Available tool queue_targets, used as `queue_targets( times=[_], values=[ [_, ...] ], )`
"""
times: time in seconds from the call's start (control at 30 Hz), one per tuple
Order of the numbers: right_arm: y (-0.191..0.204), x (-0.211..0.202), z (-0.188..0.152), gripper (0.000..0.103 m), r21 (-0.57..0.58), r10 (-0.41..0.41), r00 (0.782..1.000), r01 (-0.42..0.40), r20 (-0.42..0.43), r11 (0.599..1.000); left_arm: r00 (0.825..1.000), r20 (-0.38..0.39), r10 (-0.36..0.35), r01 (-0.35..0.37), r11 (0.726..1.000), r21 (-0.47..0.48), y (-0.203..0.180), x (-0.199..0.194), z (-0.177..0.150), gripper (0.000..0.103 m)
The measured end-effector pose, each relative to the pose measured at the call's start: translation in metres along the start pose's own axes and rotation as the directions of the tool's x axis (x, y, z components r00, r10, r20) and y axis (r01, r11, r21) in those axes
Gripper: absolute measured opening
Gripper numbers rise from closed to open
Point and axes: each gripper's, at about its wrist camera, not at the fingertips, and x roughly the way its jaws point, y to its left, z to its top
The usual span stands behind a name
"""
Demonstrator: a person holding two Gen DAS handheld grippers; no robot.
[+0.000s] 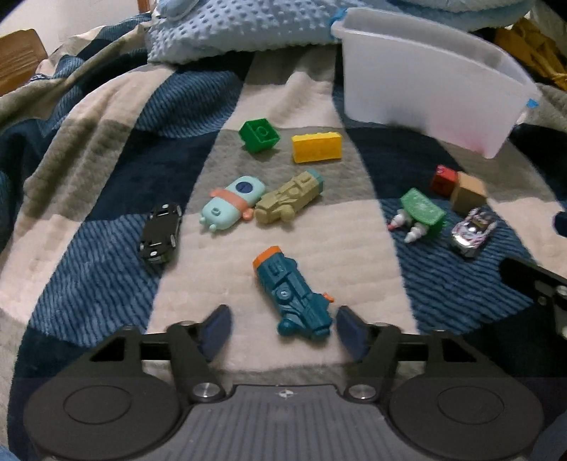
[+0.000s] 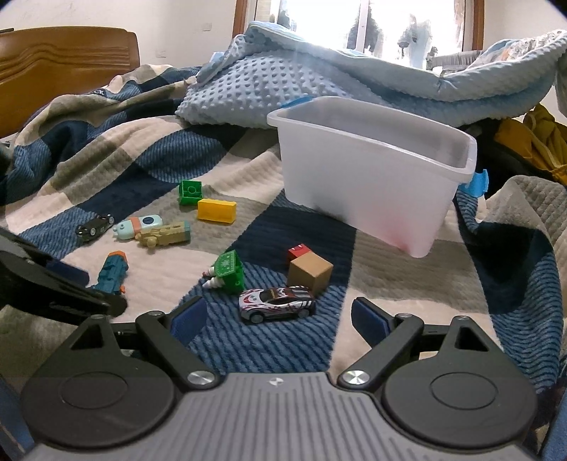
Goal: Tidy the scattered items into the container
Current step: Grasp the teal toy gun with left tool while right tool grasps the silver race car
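Straddling teal toy (image 1: 296, 296), left gripper (image 1: 283, 329)

We see dim indoor light, an overexposed bright window (image 2: 358, 25) behind, the translucent white plastic bin (image 1: 425, 88) motion-blurred in the left view, and fisheye-bent, vignetted edges.

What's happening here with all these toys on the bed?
A person holding a gripper in each hand is tidying scattered toys into the white plastic bin on the checked blanket. Nothing is picked up yet. The left gripper is open, its fingers either side of the teal toy truck. The right gripper is also open, lined up just short of the silver toy car. Blocks and other toys lie around, all outside the bin.
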Motion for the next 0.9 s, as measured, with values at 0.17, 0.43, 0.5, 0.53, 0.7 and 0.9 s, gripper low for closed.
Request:
queue_targets(
  times=[0.17,0.43,0.5,0.53,0.7,0.9],
  values=[
    [0.0,0.001,-0.001,0.091,0.004,-0.004,1.0,0.004,-0.002,1.0,0.999,-0.012,0.033,-0.034,0.999,-0.036,0.001,0.006,0.001,0.088],
    [0.001,0.007,-0.004,0.091,0.002,-0.004,1.0,0.004,-0.02,1.0,0.998,0.03,0.053,-0.05,0.994,-0.1,0.003,0.007,-0.001,0.093],
    [0.001,0.011,-0.001,0.091,0.001,0.0,1.0,0.0,-0.027,1.0,0.997,0.039,0.061,-0.057,0.995,-0.083,-0.002,0.006,0.001,0.087],
    [0.001,0.015,0.001,0.091,0.007,0.004,0.999,-0.003,-0.032,1.0,0.998,0.039,0.058,-0.054,0.995,-0.084,-0.003,0.007,0.003,0.085],
    [-0.002,0.04,0.007,0.088,0.076,0.019,0.997,-0.014,-0.071,0.997,0.999,0.045,0.013,-0.008,0.994,-0.11,-0.007,0.007,0.01,0.057],
    [-0.002,0.071,0.004,0.084,0.077,0.013,0.993,-0.004,-0.115,0.997,0.998,0.067,0.005,-0.001,0.998,-0.057,-0.012,0.006,0.009,0.044]
  ],
)
